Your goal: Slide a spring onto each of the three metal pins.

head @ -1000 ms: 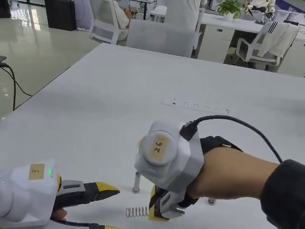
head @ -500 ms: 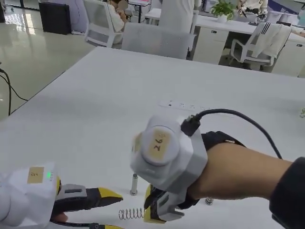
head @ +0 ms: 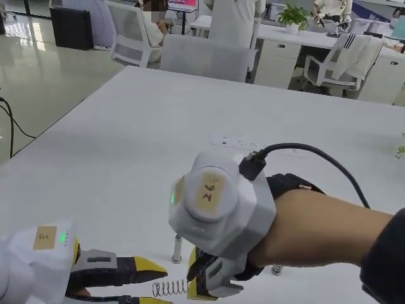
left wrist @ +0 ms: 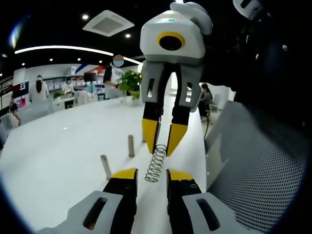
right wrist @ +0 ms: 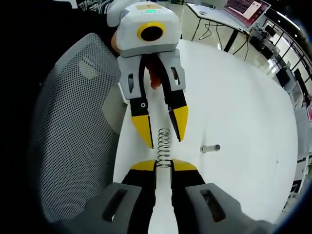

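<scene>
A loose steel spring (head: pixel 169 289) lies level just above the white table (head: pixel 126 145), between my two grippers. My right gripper (right wrist: pixel 163 166) is shut on one end of the spring (right wrist: pixel 164 141). My left gripper (left wrist: pixel 152 174) faces it and is open, with the spring's free end (left wrist: pixel 157 163) between its yellow tips. A bare upright pin (head: pixel 176 248) stands just behind the spring. In the left gripper view a bare pin (left wrist: pixel 106 166) and a ribbed-looking pin (left wrist: pixel 130 145) stand to the left. A small pin (head: pixel 276 269) peeks out under the right forearm.
A white power strip (head: pixel 253 142) lies mid-table and a black cable (head: pixel 316 155) runs from the right gripper. Office chairs (head: pixel 205 57) stand at the far edge, with people and desks beyond. A grey mesh chair (right wrist: pixel 73 122) is close beside the grippers.
The two grippers have drawn together. The spring's free end now sits between the left gripper's open tips. The head camera has shifted a little.
</scene>
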### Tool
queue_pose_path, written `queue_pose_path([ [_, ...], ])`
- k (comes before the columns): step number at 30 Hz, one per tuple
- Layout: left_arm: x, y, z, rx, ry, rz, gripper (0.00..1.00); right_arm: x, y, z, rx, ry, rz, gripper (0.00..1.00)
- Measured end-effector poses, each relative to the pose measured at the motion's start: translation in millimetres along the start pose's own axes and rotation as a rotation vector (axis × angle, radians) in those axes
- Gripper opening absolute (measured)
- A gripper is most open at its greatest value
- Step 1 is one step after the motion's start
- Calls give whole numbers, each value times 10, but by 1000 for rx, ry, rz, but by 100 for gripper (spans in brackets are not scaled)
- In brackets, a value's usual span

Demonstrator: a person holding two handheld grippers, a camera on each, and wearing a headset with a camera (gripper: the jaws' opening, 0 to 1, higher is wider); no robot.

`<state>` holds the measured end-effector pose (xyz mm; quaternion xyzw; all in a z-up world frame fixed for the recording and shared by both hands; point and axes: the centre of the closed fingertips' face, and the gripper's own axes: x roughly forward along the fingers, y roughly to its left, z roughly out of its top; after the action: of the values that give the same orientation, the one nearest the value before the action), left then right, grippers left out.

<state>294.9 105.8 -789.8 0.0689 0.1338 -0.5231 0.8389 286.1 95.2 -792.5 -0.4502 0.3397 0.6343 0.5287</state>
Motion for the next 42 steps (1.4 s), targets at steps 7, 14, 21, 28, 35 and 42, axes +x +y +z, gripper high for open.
queue_pose_path([
  [7,1,-32,20,21,-5,-15,7,-5,26,15,-5,-5,2,8],
  [14,-3,-47,24,35,-4,-20,5,-18,33,26,-7,-7,-1,8],
  [21,-7,-58,25,40,-6,-24,5,-61,34,70,-14,-12,-10,8],
  [28,-10,-62,23,40,-7,-28,4,-110,31,133,-35,-17,-25,8],
  [35,-8,-70,12,42,-2,-33,3,-147,27,225,-50,-36,-35,8],
  [42,-2,-77,20,43,-5,-37,3,-192,36,372,-54,-84,-36,8],
])
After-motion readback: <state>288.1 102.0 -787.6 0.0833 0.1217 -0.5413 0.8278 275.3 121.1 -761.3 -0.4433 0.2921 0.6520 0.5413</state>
